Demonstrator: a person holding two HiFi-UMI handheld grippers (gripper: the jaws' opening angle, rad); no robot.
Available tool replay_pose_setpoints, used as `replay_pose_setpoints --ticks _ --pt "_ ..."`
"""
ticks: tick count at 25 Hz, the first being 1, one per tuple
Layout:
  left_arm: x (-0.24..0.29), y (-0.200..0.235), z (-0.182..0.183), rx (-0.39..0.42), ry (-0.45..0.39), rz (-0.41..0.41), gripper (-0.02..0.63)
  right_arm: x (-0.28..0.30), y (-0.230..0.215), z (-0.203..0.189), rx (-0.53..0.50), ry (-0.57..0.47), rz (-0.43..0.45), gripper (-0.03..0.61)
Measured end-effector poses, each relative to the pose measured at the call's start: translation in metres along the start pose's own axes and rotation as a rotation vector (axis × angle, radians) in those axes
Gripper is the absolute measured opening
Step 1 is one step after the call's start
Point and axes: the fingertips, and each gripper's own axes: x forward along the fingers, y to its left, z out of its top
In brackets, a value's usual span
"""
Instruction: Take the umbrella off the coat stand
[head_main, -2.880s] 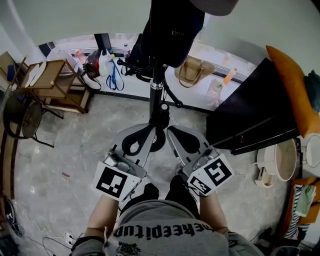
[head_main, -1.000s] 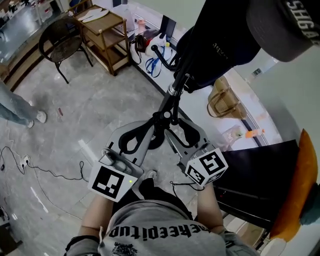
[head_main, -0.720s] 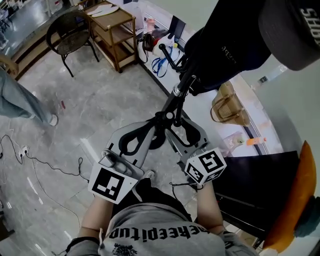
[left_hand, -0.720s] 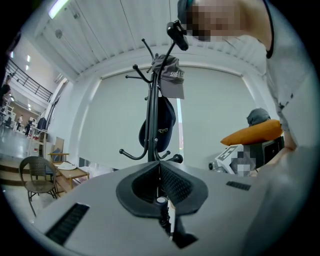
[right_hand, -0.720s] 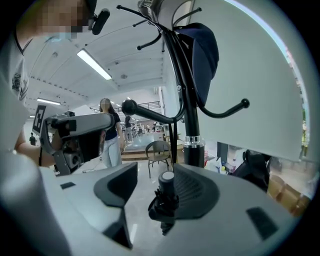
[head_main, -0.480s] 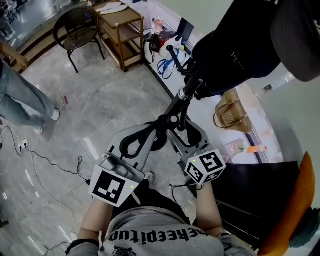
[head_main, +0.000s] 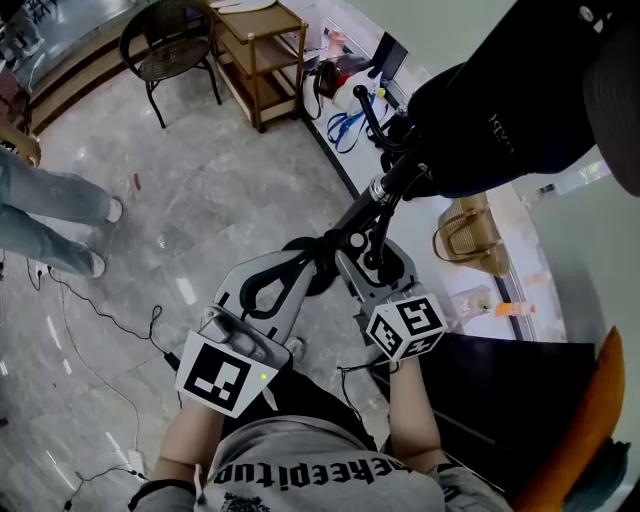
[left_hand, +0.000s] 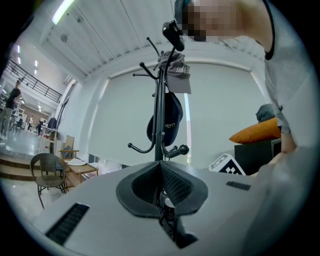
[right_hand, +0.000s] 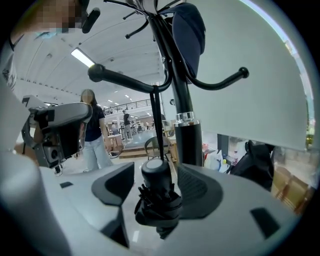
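The black coat stand pole (head_main: 372, 200) rises right in front of both grippers, with a dark bag (head_main: 500, 110) and a cap (left_hand: 179, 75) hung high on it. A folded black umbrella (right_hand: 157, 197) hangs by a thin strap (right_hand: 156, 125) from a lower hook (right_hand: 120, 79). It hangs between the jaws of my right gripper (right_hand: 159, 187), which are opening; the left pad stands clear of it. From above, the umbrella's top (head_main: 373, 262) shows inside my right gripper (head_main: 372, 255). My left gripper (head_main: 300, 258) stays shut and empty left of the pole (left_hand: 159, 125).
A wooden shelf cart (head_main: 255, 50) and a wicker chair (head_main: 170, 40) stand far left. Bags (head_main: 350, 100) and a woven basket bag (head_main: 470, 235) line the wall base. A black cabinet (head_main: 500, 390) with an orange cushion (head_main: 600, 420) is right. A person's legs (head_main: 50, 210) and cables (head_main: 100, 310) are on the floor.
The right gripper's jaws have spread apart around the umbrella and the gripper has sunk a little. The head view has swung, bringing a bystander's legs into view at left.
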Motion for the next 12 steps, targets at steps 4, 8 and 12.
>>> replay_pose_setpoints --ticks 4,8,12 --pt "0.0 0.0 -0.001 -0.006 0.001 0.006 0.017 0.007 0.0 -0.001 0.007 0.002 0.002 0.265" --pt "0.001 0.0 -0.001 -0.002 0.001 0.004 0.017 0.013 0.001 -0.003 0.008 0.008 0.001 0.265" --pt "0.0 0.001 -0.002 -0.006 -0.001 0.005 0.017 0.019 -0.004 -0.007 0.024 0.014 -0.02 0.265"
